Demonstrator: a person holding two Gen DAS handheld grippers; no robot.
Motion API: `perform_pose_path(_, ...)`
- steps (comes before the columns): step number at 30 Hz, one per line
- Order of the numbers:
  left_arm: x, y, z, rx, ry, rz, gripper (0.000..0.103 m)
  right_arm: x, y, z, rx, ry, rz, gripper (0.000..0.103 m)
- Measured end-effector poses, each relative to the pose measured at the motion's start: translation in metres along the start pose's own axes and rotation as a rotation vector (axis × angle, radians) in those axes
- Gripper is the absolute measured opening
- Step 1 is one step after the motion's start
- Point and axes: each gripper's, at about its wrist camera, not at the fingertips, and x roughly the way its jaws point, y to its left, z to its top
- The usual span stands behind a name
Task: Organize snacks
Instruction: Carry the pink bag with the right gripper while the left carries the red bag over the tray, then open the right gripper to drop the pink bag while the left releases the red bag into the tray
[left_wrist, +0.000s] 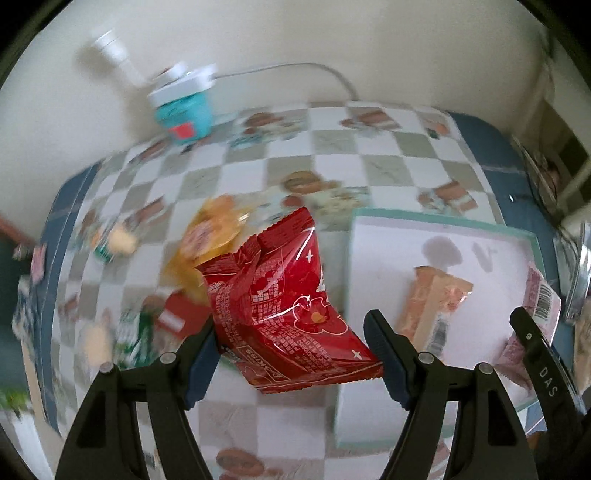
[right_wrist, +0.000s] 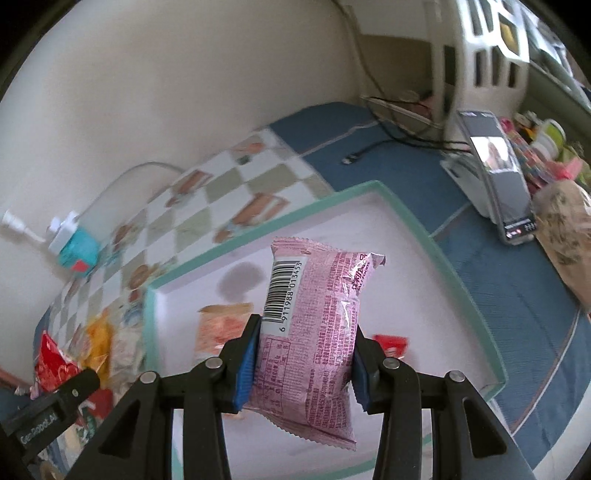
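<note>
Jaws: left gripper (left_wrist: 295, 354) clamped on red pack (left_wrist: 284, 306), short of tray (left_wrist: 443, 221), tray to its right; right gripper (right_wrist: 303, 354) clamped on pink pack (right_wrist: 314, 325), upright over tray (right_wrist: 461, 291), nearer.

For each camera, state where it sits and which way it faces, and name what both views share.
Left wrist: on the left gripper, looking steeply down at the checkered cloth; its jaws hold a red packet.
Right wrist: on the right gripper, looking down into the tray; its jaws hold a pink packet.
Shared: the tray, an orange packet in it, the teal box.
</note>
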Motion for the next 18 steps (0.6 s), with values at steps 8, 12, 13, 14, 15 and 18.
perform_pose_path(8, 0.023, -0.05, 0.025, 0.132, -0.039, -0.051, 0.077, 0.014, -0.009, 0.006, 0.016, 0.003, -0.01, 0.046)
perform_pose_path(12, 0.036, -0.063, 0.032, 0.153, -0.03, -0.067, 0.077, 0.019, -0.013, 0.007, 0.026, 0.007, -0.018, 0.046)
perform_pose_path(13, 0.04, -0.066, 0.034, 0.155, -0.023, -0.071, 0.077, 0.02, -0.013, 0.007, 0.028, 0.006, -0.019, 0.046)
perform_pose_path(14, 0.044, -0.068, 0.036, 0.157, -0.017, -0.076, 0.077, 0.021, -0.014, 0.008, 0.029, 0.004, -0.021, 0.046)
perform_pose_path(15, 0.046, -0.07, 0.037, 0.158, -0.013, -0.08, 0.077, 0.021, -0.015, 0.008, 0.03, 0.002, -0.023, 0.046)
perform_pose_path(18, 0.049, -0.075, 0.039, 0.158, -0.005, -0.115, 0.077, 0.021, -0.018, 0.009, 0.035, -0.006, -0.036, 0.046)
